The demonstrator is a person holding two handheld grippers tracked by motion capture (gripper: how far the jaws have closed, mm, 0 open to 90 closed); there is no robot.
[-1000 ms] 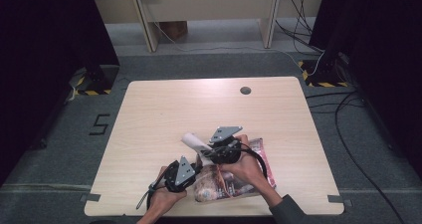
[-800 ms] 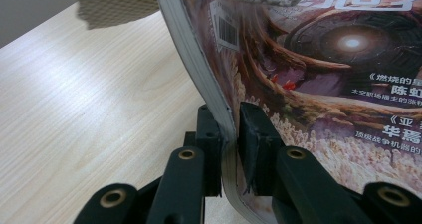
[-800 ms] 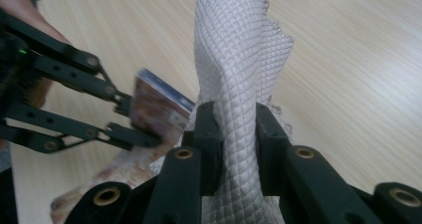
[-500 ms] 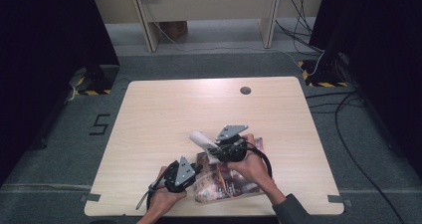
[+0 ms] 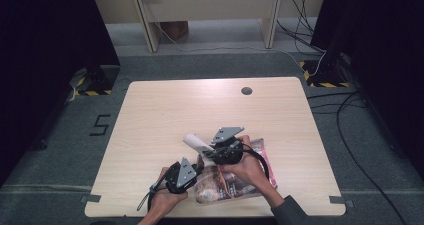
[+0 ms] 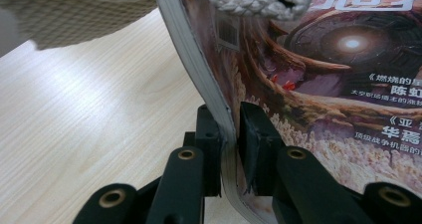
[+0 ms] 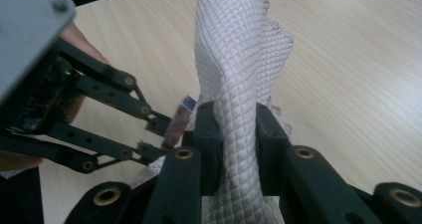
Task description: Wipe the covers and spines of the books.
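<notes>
Magazine [image 6: 318,84]: glossy cover in reds and browns, a glowing round eye-like shape, white Chinese print, a barcode near the spine; pale page edges bowing as the corner lifts
Where it sits: near edge of the wooden table [image 5: 165,115], right of centre, under both hands in the high view [image 5: 235,182]
Left gripper [image 6: 230,149]: clamped tight on the magazine's edge, one pad on either side of the pages
Cloth [image 7: 234,74]: white, quilted diamond weave, bunched into an upright twist, poking up beside the magazine [image 5: 196,142]
Right gripper [image 7: 231,139]: pinched shut around the cloth, fabric squeezed between both pads, just above the magazine
</notes>
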